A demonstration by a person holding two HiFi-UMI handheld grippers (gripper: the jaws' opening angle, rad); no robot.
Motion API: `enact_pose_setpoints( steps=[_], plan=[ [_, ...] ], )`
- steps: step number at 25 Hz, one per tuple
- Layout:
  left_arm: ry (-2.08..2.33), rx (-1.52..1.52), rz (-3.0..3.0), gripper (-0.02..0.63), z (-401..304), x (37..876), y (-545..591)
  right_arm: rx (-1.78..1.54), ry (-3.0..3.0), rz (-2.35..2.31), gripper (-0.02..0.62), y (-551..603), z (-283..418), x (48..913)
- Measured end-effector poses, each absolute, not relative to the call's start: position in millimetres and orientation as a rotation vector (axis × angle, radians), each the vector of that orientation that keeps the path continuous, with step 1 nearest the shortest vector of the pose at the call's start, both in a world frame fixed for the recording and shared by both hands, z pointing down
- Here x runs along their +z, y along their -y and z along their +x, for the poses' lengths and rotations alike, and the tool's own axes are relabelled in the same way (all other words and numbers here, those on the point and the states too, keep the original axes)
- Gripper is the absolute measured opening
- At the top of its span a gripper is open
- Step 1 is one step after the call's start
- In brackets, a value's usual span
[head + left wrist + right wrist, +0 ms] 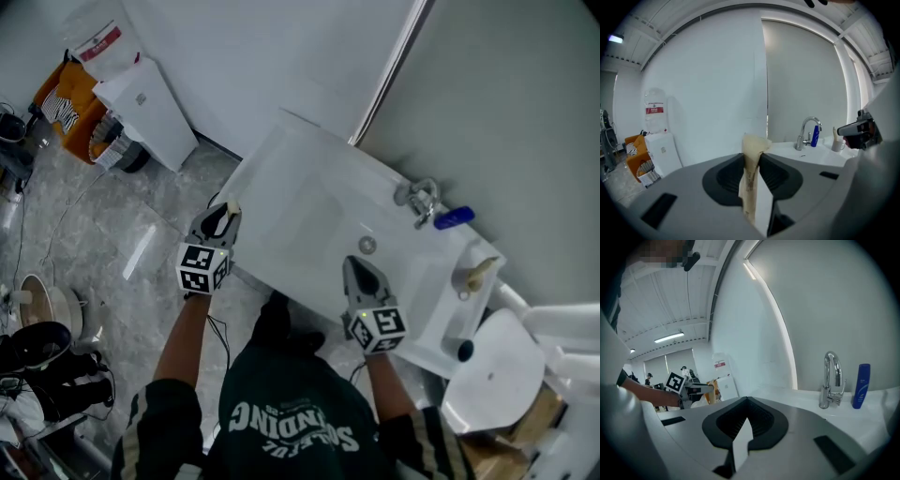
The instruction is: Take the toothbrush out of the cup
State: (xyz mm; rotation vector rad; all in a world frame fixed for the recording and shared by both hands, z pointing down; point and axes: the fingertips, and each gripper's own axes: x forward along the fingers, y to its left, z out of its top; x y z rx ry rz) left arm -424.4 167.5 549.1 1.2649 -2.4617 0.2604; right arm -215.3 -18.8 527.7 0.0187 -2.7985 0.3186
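Cream stick (750,178) is clenched in the left gripper (225,214) fingers; the right gripper (356,267) fingers are pressed together, empty. Reaching like that could knock the cup (464,283) over.

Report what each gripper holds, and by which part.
The left gripper is shut on a cream-coloured strip, clamped along its length, one end sticking out ahead; what it is cannot be told. The right gripper is shut, empty.
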Motion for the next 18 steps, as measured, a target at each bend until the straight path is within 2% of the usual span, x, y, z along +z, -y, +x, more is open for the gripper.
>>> enact_pose_setpoints(
  steps=[10,18],
  plan=[
    [2.363,0.505,1.176,0.104,-468.3,603.6,-168.2,0.310,2.754,0.060,-0.005,22.1,-236.4,535.8],
    [2.267,0.532,1.185,0.104,-494.6,647.7,-137.5,0.309,2.734,0.175,-0.005,53.9,-244.3,538.0]
  ],
)
